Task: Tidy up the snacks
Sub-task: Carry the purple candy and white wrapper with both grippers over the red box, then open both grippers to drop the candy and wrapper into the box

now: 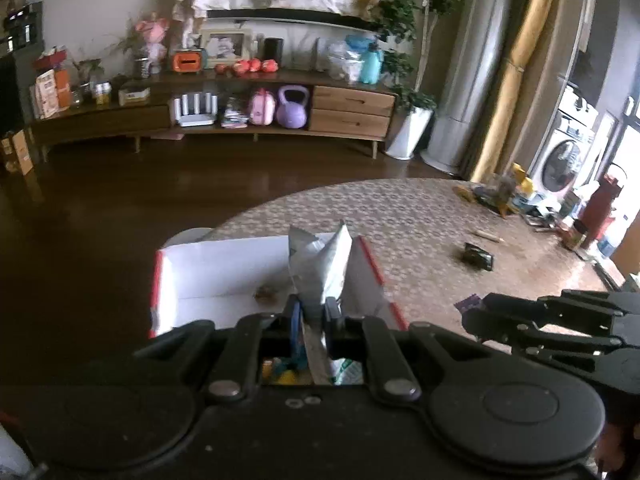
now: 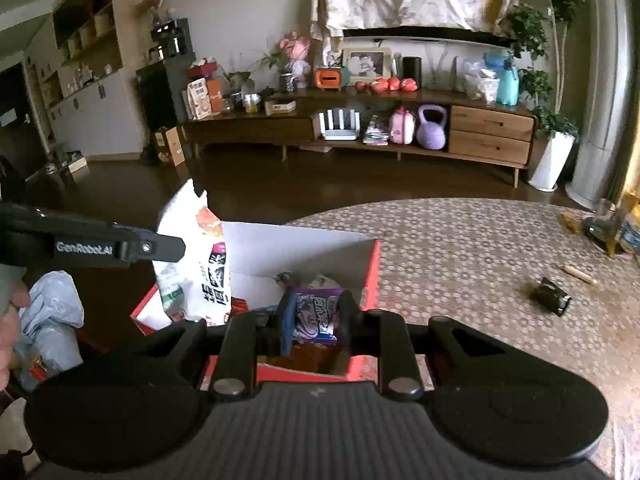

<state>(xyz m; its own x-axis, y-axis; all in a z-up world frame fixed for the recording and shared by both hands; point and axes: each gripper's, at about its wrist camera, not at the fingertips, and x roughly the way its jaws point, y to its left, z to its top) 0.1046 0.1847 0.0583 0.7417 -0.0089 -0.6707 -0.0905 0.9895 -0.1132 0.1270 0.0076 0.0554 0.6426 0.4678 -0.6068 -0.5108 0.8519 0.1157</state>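
My left gripper (image 1: 314,310) is shut on a white snack bag (image 1: 320,266), held upright over a red box (image 1: 168,276) with a white inside at the table's left edge. In the right wrist view the same white bag (image 2: 200,264) hangs from the left gripper (image 2: 160,246) above the red box (image 2: 370,276). My right gripper (image 2: 316,314) is shut on a small purple snack packet (image 2: 316,314) over the box's near side. The right gripper (image 1: 472,314) also shows at the right of the left wrist view, with a purple corner at its tips.
A dark snack packet (image 1: 478,256) and a wooden stick (image 1: 489,235) lie on the patterned tablecloth (image 1: 400,216). Bottles and packets crowd the table's far right (image 1: 532,200). A grey plastic bag (image 2: 52,320) sits left of the box. A low wooden cabinet (image 1: 352,110) stands across the dark floor.
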